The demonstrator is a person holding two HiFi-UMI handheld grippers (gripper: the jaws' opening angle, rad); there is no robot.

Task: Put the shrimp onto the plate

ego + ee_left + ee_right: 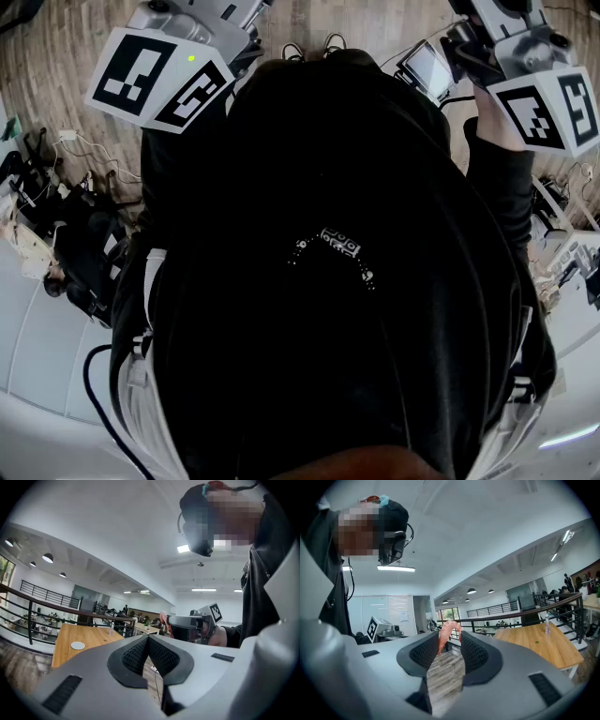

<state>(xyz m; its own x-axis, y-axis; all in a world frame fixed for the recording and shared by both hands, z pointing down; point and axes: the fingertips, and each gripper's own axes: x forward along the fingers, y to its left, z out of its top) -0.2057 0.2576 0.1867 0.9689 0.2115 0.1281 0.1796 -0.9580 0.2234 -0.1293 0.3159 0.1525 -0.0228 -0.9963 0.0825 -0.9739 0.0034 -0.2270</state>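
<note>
The right hand-held gripper [450, 638] is pinching the shrimp [449, 630] between the tips of its two jaws. The shrimp is pink and curled, and its bend is sticking up past the jaw tips. It is hanging high in the air. Only the wood floor [446, 677] is showing below it, far down.

The left hand-held gripper [148, 640] is pressing its jaws together, and nothing is sitting between them. It is pointing toward the right one. The two are well apart, with open air between them.

In the head view, the person's dark clothes are filling the middle. The two marker cubes are showing up near the top corners.

A wood table [70, 641] is standing off to the left, past the left gripper's jaws. A small white round thing [78, 645] is lying near its front edge. It is too small to tell if it is the plate. A dark railing [47, 609] is running along behind the table.
</note>
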